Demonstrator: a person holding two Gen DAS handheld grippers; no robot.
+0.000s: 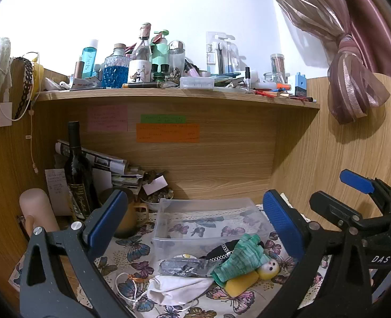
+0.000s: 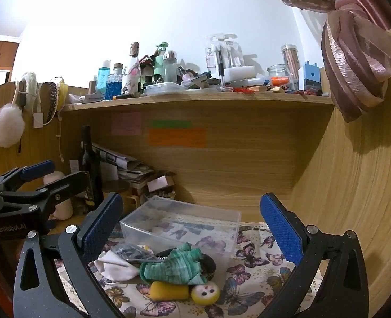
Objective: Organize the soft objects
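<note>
Wood-grain desk alcove, cluttered shelf (image 1: 169,94) above, butterfly-print cloth (image 1: 132,254) on the desktop. Your soft items sit in one heap on the cloth, just in front of the clear plastic bin (image 1: 203,220): a green striped glove (image 2: 174,265) draped over a yellow sponge (image 2: 169,290), a small yellow doll head (image 2: 205,293) just beside the sponge, a white face mask (image 1: 177,290) to the left, a dark crumpled piece (image 1: 187,266) and something black under the glove. The bin looks empty, so sorting appears not yet begun. Your left gripper (image 1: 195,225) and right gripper (image 2: 192,228) both hover above and short of the heap, jaws spread wide, nothing between them. The heap lies ahead of and below both tools; the glove's long axis runs roughly left to right across the right wrist view. In that view the glove sits nearly centred between the fingers, while in the left view it lies right of centre, so your right hand is probably better placed for it. Expect the glove to sag and possibly drag the sponge along.
</note>
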